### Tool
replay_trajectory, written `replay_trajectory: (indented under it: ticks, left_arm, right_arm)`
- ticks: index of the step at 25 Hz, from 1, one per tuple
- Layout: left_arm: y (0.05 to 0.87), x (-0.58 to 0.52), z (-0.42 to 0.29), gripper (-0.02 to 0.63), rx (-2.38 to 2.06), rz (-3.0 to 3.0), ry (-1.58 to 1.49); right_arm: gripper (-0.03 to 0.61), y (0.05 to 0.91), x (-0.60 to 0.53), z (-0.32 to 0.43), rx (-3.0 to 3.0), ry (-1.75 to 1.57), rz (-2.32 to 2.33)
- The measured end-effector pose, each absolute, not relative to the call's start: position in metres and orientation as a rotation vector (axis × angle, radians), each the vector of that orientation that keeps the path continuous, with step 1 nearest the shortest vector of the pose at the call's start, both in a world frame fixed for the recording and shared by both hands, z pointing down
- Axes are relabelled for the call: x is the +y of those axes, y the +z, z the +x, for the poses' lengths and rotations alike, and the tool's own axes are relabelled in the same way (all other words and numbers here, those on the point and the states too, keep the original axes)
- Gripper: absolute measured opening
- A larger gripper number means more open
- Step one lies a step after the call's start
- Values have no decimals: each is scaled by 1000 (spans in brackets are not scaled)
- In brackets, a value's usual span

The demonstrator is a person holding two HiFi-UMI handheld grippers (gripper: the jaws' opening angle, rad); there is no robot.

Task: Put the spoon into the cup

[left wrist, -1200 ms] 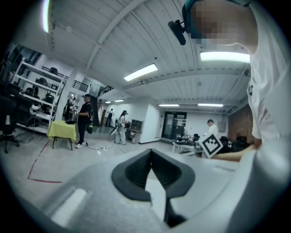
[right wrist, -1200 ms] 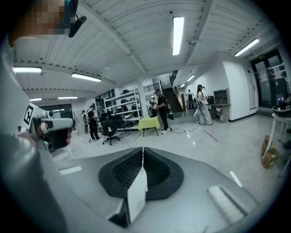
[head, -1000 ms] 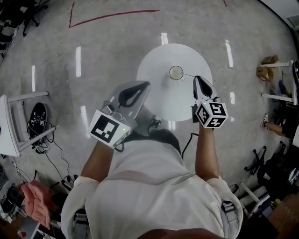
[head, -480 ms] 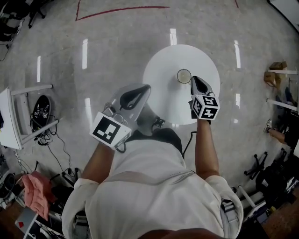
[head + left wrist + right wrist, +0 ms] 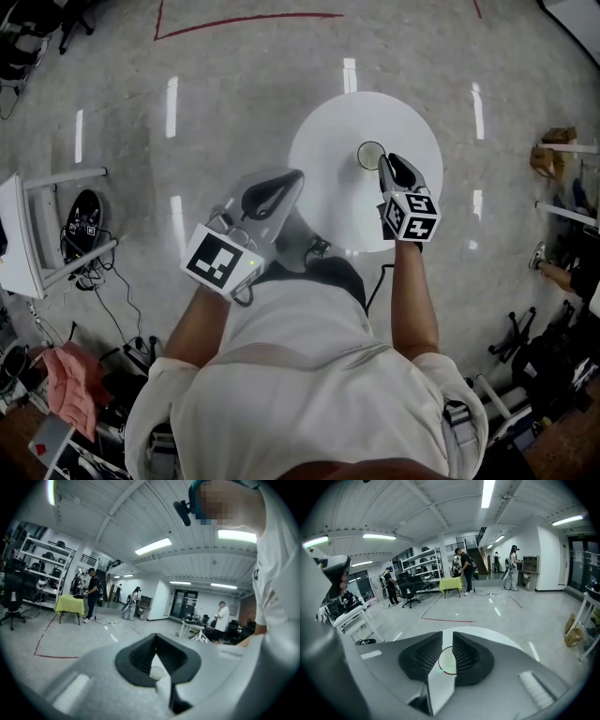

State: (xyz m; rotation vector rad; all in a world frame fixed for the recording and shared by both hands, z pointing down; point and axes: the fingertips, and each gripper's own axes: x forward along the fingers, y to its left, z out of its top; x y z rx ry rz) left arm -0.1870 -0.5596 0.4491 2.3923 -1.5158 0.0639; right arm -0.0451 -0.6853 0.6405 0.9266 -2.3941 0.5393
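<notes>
A small clear cup (image 5: 370, 153) stands on the round white table (image 5: 328, 187). My right gripper (image 5: 387, 165) has its tips at the cup's right rim. Along its jaws the cup (image 5: 447, 663) shows in the narrow gap, with a thin pale spoon (image 5: 440, 670) faintly seen gripped between them. Most of the spoon is hidden. My left gripper (image 5: 272, 192) hangs off the table's left edge with its tips together and nothing in it. From the left gripper (image 5: 155, 644) the cup (image 5: 156, 672) shows small and far.
Red tape lines (image 5: 244, 19) mark the floor beyond the table. A white rack (image 5: 19, 244), cables and a pink cloth (image 5: 66, 394) lie at the left. Cardboard boxes (image 5: 553, 141) sit at the right. Several people stand far off by a yellow-green table (image 5: 452, 584).
My right gripper has moved forward and left, closing up to the cup's rim. The thin spoon line seen earlier between cup and gripper is hidden now. The left gripper stays put.
</notes>
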Motion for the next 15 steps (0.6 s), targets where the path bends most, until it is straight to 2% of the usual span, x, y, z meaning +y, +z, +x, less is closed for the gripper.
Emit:
replay_trajectory:
  ticks: [4,15]
  left_arm:
    - [443,-556,-191,0,-1512,2418,58]
    - [374,-530,-165,0,-1475,2608,3]
  right_arm:
    - [10,603,-683,-43,-2457,495,1004]
    - [5,457,-627,-19,-2679,389,1113]
